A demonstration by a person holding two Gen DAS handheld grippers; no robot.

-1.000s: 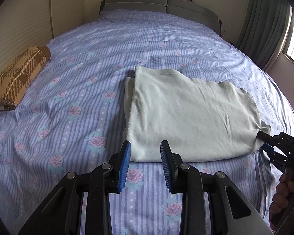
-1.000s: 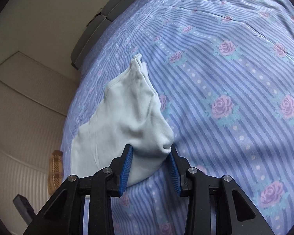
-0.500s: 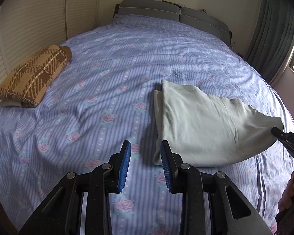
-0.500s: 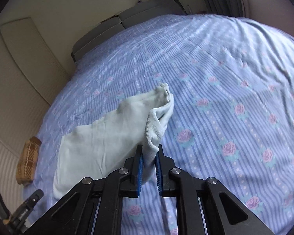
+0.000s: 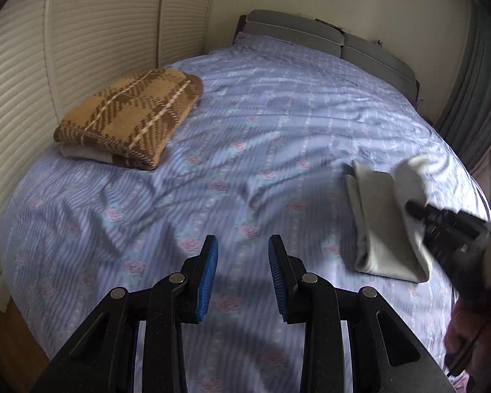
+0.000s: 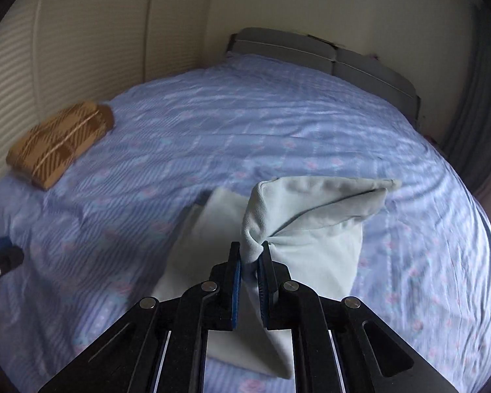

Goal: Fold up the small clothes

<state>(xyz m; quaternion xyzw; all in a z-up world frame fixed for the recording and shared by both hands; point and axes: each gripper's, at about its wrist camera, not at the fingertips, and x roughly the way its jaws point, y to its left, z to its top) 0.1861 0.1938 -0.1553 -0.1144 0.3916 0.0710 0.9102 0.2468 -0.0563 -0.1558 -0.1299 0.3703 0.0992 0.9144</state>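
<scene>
A bed (image 5: pixel 278 124) in a lilac, rose-striped sheet fills both views, with louvred doors at left, a grey headboard (image 5: pixel 327 39) far and a curtain at right. A folded brown plaid blanket (image 5: pixel 131 114) lies far left. The pale green garment (image 6: pixel 311 226) lies at the near right, one corner lifted. The right gripper (image 6: pixel 249 258) angles down, fingers clamped on that corner. The left gripper (image 5: pixel 242 271) angles down over bare sheet, fingers narrowly apart, empty. No writing is legible.

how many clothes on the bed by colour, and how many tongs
pale green garment: 1
brown plaid folded garment: 1
grey folded item under the plaid one: 1
tongs: 2, left tongs, right tongs
total: 5
</scene>
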